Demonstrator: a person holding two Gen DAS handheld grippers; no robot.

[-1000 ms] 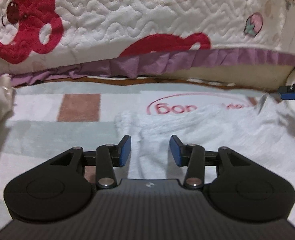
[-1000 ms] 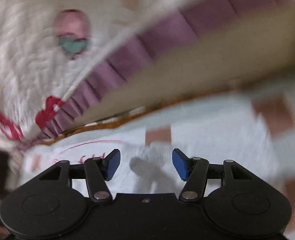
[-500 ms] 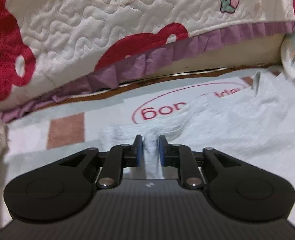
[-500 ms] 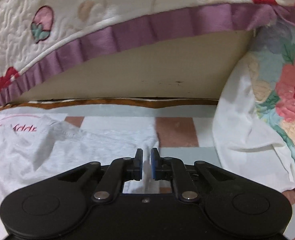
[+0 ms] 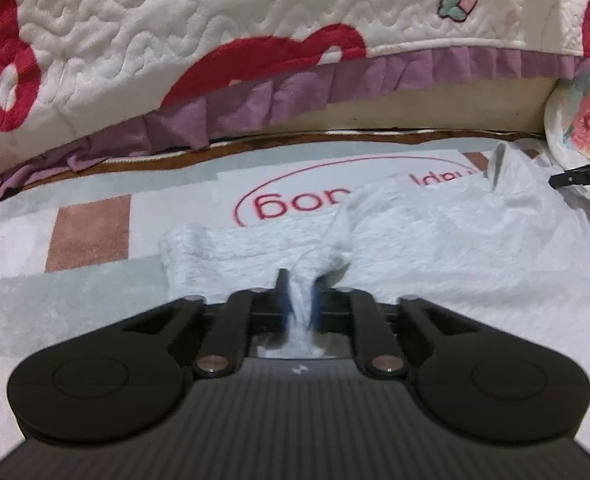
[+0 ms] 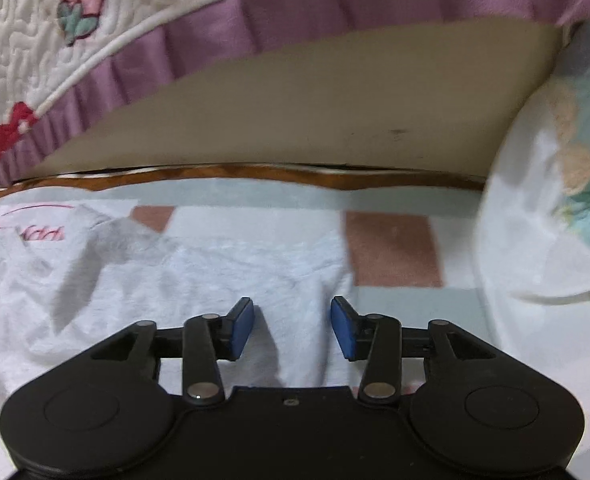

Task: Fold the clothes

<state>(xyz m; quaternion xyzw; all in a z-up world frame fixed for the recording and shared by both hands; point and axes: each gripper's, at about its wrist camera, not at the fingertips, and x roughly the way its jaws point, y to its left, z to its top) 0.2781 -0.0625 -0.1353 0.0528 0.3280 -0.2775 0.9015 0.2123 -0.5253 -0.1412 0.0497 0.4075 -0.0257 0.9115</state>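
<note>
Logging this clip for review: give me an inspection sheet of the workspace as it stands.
Surface: pale patchwork mat with brown squares and a red oval logo.
Job's things: light grey garment, spread, rumpled.
Clutter: nothing seen.
Grippers: left gripper shut on a garment fold; right gripper open above the garment.
Cables: nothing seen.
Surroundings: white quilted cover with red bears and purple frill; floral fabric at right.

I see my left gripper (image 5: 300, 304) pinching a raised fold of the pale grey garment (image 5: 435, 240), which lies just below the blanket's red logo (image 5: 295, 204).
</note>
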